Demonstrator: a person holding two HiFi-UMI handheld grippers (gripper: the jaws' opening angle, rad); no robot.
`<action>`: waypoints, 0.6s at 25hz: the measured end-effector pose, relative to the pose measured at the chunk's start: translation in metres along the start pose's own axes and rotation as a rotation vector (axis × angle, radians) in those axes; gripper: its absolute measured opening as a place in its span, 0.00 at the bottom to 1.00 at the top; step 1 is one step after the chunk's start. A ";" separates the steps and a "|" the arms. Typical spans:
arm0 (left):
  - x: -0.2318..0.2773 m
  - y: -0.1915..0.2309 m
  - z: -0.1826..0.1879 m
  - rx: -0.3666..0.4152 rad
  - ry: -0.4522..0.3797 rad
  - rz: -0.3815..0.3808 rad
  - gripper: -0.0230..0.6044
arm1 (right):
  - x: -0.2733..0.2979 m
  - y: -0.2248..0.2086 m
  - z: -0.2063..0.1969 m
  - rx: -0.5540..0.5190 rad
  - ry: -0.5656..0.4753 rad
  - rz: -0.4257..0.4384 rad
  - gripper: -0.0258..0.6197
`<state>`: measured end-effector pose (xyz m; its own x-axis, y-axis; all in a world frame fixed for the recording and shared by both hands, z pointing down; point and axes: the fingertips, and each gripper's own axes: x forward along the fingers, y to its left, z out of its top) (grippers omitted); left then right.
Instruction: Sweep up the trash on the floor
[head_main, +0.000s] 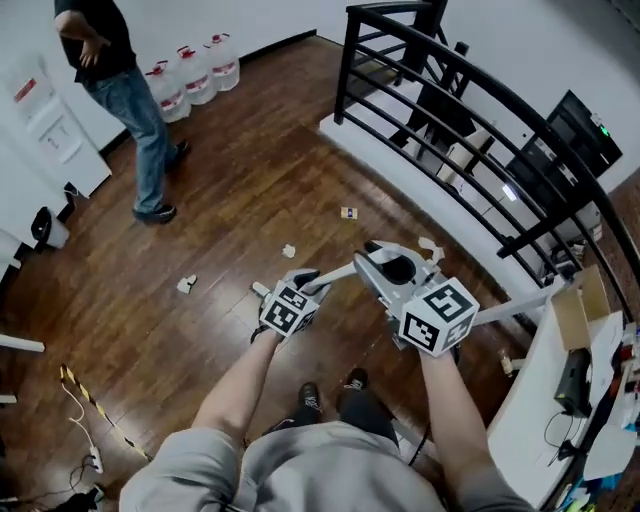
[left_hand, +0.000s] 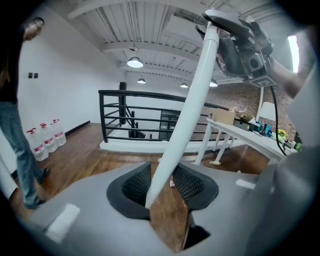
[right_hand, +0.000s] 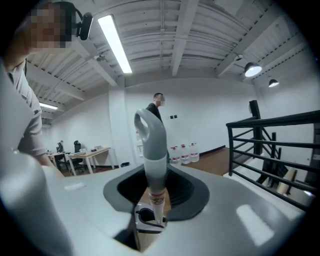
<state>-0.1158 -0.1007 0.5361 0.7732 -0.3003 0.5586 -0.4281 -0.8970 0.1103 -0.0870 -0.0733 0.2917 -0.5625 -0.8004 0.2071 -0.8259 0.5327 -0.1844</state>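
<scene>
The right claw (right_hand: 156, 202) is clamped on the long white round pole (left_hand: 192, 105), on its labelled part just under the grey looped grip (right_hand: 150, 142). In the right gripper view this grip sticks out beyond the claw, pointing away and upward. The left claw (left_hand: 167, 192) stands apart. The pole passes between its jaws and lies against the left pad (left_hand: 131, 186), while a gap shows on the other side. In the left gripper view the long axis of the pole slants from the left claw up and to the right, towards the right claw. In the head view it runs across between the two claws, above the floor. The lower end of the pole is not visible in any view. Below, on the dark wooden floor (head_main: 250, 180), lie several pale scraps of trash (head_main: 187, 284), scattered in front of the claws and well apart from each other. At the right stands a white desk (head_main: 530, 400) with a brown cardboard box (head_main: 570, 315) on it; its inside cannot be seen. Behind the desk runs a black metal railing (head_main: 450, 90). Farther off, a person (head_main: 125, 90) in a dark shirt and jeans stands near the wall. Just beside the person is a row of clear water jugs with red caps (head_main: 195, 75); how full they are I cannot tell.
</scene>
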 end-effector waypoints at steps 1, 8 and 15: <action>-0.014 0.016 -0.004 -0.013 -0.004 0.028 0.26 | 0.017 0.011 0.005 -0.013 -0.001 0.039 0.19; -0.088 0.128 -0.039 -0.140 -0.014 0.226 0.26 | 0.140 0.062 0.020 -0.051 0.009 0.287 0.19; -0.148 0.235 -0.080 -0.282 0.022 0.384 0.26 | 0.268 0.099 0.027 -0.044 0.060 0.507 0.19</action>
<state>-0.3681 -0.2413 0.5455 0.5251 -0.5832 0.6198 -0.7936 -0.5985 0.1092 -0.3188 -0.2425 0.3032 -0.8928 -0.4220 0.1575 -0.4490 0.8620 -0.2353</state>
